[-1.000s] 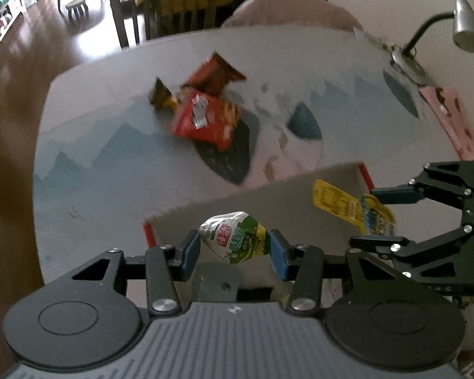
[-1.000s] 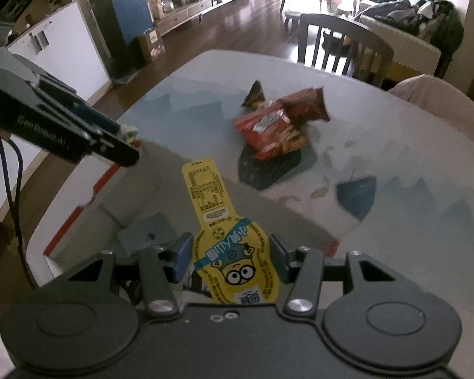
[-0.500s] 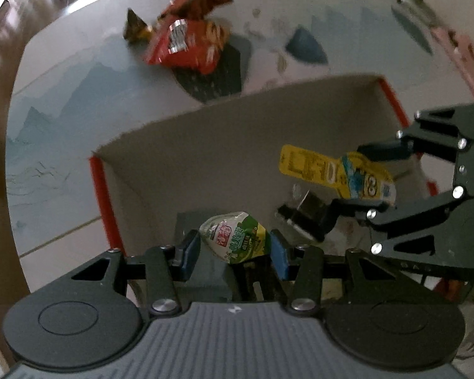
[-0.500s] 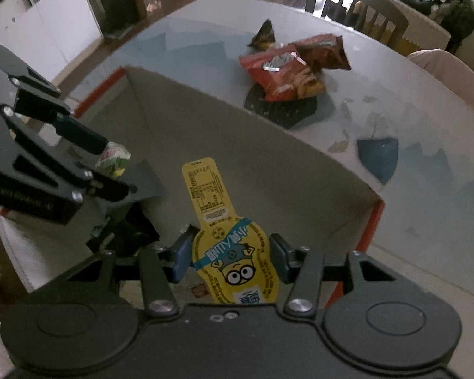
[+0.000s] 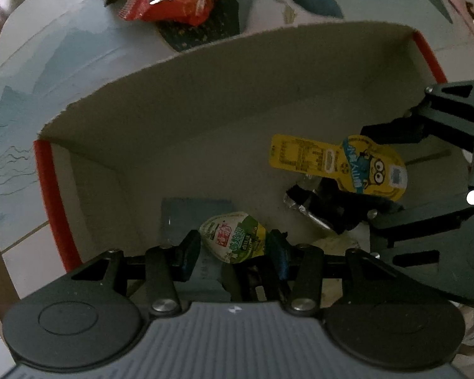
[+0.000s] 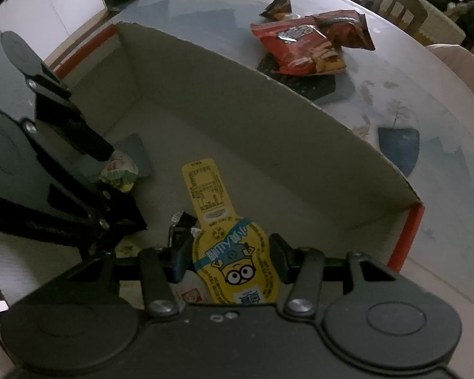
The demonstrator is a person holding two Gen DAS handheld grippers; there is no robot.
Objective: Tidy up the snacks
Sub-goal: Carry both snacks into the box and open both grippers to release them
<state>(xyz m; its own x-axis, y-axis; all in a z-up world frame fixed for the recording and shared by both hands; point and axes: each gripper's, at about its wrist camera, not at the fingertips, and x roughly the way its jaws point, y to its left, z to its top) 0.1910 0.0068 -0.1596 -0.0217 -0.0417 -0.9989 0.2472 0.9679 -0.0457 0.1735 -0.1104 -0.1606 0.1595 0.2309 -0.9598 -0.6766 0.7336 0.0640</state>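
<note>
Left wrist view has the green jelly cup (image 5: 233, 241) pinched between the blue pads of the left tool (image 5: 233, 249), hanging low inside the cardboard box (image 5: 205, 104) just over its floor. Off to the side, the right tool (image 6: 230, 262) is clamped on the yellow cartoon packet (image 6: 233, 262), also down inside the box, above a black foil wrapper (image 5: 319, 208) and some other snacks already lying there. A flat blue-grey piece (image 5: 194, 214) sits on the box floor right under the cup.

What could go wrong: the two tools are close together in there, so opening one wide might knock the other, and the long tab of the yellow packet could catch on the wrapper pile and end up standing on edge. The round cup may roll once let go.

Both tools point steeply down into the box. Outside it, the red chip bags (image 6: 303, 47) and a small dark packet (image 6: 278, 4) sit on the surface (image 6: 426, 101), well apart from both tools.
</note>
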